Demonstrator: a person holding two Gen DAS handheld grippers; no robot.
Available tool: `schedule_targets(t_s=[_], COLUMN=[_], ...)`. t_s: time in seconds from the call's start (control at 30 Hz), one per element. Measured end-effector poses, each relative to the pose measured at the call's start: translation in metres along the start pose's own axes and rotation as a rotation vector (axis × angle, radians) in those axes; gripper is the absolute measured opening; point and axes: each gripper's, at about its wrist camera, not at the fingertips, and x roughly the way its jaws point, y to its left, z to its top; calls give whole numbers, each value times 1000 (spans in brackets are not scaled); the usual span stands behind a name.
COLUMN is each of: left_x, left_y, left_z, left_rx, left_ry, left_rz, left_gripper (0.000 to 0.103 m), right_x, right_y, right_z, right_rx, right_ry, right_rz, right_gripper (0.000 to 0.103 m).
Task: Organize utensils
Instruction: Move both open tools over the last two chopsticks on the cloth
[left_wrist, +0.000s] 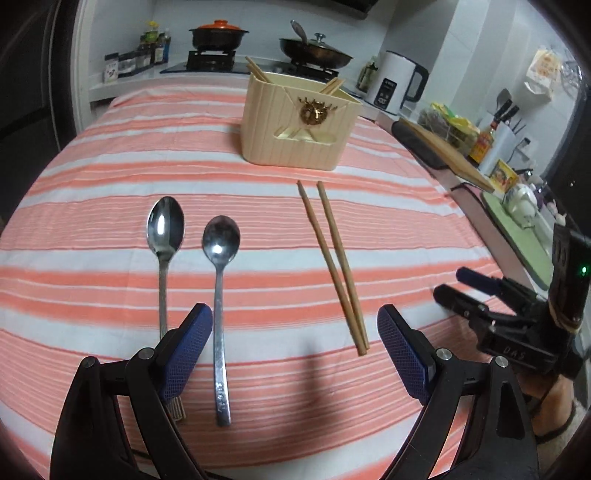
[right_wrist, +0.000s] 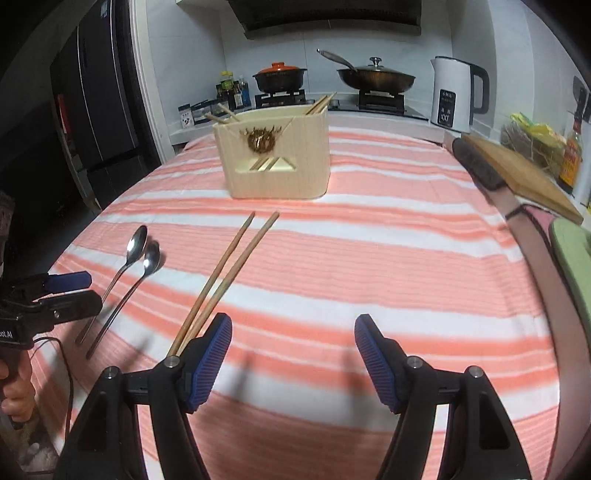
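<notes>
Two steel spoons lie side by side on the striped cloth, the left spoon (left_wrist: 165, 226) and the right spoon (left_wrist: 221, 242), bowls pointing away. A pair of wooden chopsticks (left_wrist: 332, 266) lies to their right. Behind them stands a cream utensil holder (left_wrist: 299, 122) with chopsticks sticking out of it. My left gripper (left_wrist: 293, 308) hovers open over the right spoon's handle and the chopsticks' near ends, with nothing held. My right gripper (right_wrist: 292, 321) is open and empty, its left finger (right_wrist: 210, 354) just over the chopsticks' (right_wrist: 229, 273) near ends. The spoons (right_wrist: 142, 251) lie at the left.
The cloth-covered table (right_wrist: 369, 240) drops off at left and right. Behind it are a stove with an orange-lidded pot (right_wrist: 279, 75) and a wok (right_wrist: 375, 79), a white kettle (right_wrist: 456, 98) and a cutting board (right_wrist: 517, 173) on the right counter. A dark fridge (right_wrist: 96, 110) stands at the left.
</notes>
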Motion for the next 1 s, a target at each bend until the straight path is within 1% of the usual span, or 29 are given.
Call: schedule_targets(t_s=[0.07, 0.2, 0.27, 0.5, 0.73, 0.8, 1.0], left_x=[-4, -8, -10, -10, -9, -9, -7], left_y=[5, 14, 15, 14, 17, 16, 15], left_z=[-4, -7, -10, -19, -20, -21, -22], left_rx=[-17, -42, -41, -21, -31, -26, -14], left_ry=[-9, -13, -16, -13, -11, -10, -2], left_rz=[4, 10, 13, 21, 20, 22, 33], left_gripper=[92, 92, 92, 92, 92, 92, 92], right_x=[-1, 7, 11, 25, 37, 37, 33], right_y=[10, 41, 53, 70, 70, 65, 41], right_z=[-10, -24, -30, -34, -34, -33, -32], right_rx=[3, -57, -77, -152, -170, -148, -75], right_ry=[18, 52, 65, 120, 154, 149, 144], right_rz=[18, 39, 34, 5, -21, -32, -136], right_gripper=[71, 71, 71, 71, 71, 68, 68])
